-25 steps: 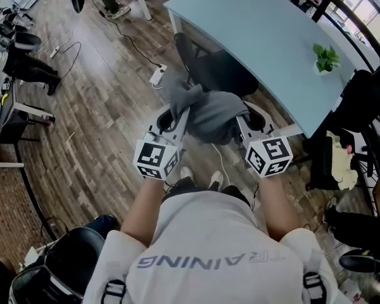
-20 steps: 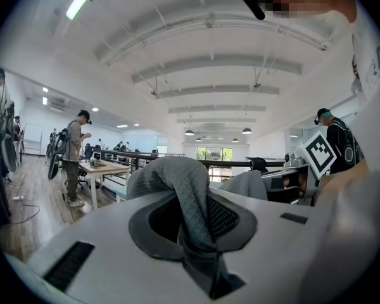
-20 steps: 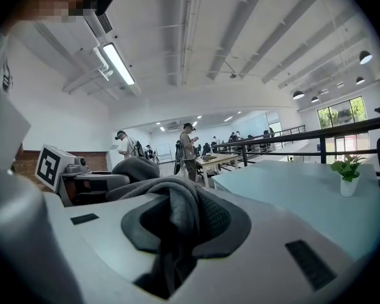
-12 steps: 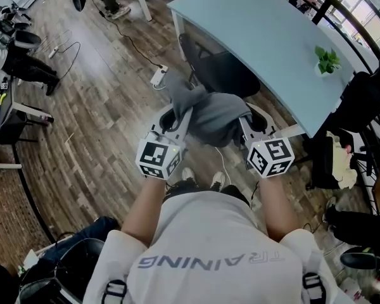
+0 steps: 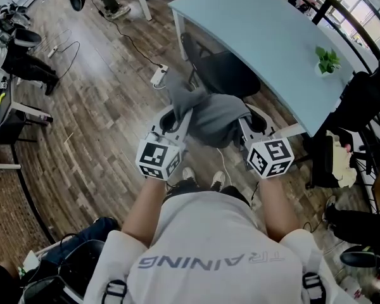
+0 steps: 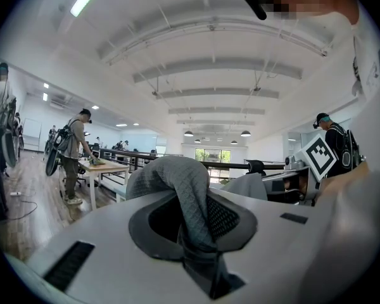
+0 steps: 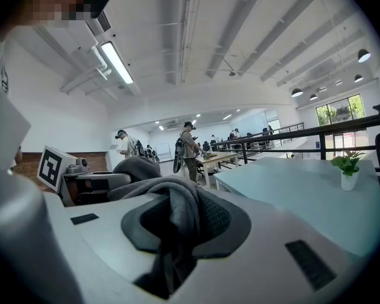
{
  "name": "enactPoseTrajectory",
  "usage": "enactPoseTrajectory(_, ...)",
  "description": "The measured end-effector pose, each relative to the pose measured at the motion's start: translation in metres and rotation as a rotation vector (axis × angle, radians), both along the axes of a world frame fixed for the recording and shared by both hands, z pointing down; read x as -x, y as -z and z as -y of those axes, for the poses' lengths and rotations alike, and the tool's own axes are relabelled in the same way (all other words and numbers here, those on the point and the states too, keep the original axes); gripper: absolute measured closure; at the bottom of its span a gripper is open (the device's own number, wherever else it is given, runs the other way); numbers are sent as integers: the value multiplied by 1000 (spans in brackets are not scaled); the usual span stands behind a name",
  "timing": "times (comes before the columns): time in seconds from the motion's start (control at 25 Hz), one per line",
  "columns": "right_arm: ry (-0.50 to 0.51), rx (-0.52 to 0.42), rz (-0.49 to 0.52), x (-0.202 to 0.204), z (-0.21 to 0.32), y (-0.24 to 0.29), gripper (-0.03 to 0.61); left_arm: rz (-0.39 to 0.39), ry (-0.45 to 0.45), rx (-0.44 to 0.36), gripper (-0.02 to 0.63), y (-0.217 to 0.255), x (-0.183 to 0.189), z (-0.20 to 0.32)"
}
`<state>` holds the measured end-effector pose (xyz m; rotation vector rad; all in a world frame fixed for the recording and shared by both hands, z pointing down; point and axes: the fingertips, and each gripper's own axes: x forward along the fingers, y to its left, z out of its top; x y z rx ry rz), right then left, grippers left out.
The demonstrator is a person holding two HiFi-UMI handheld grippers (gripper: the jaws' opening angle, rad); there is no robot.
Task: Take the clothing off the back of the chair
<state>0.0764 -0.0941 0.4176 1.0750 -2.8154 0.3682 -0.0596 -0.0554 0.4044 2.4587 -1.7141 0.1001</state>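
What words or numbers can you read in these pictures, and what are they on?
"TRAINING": on the back of the person's shirt, upside down in the head view.
Marker cubes: black-and-white square patterns only, no letters or numbers.
Nothing else is readable; anything in the far room is too small.

The grey clothing (image 5: 215,116) is quilted matt cloth, the floor (image 5: 95,125) grained wood, the table (image 5: 266,30) smooth.
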Motion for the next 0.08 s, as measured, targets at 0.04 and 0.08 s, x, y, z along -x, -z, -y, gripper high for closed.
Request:
enactPoseTrajectory(0.04,1,1,0,2,-1,0,488,-1,-1,0,525,0,2,-1)
enactPoseTrajectory(0.08,1,2,-1,3,-1,1,488,-2,-2,-1,525,1,3,-1)
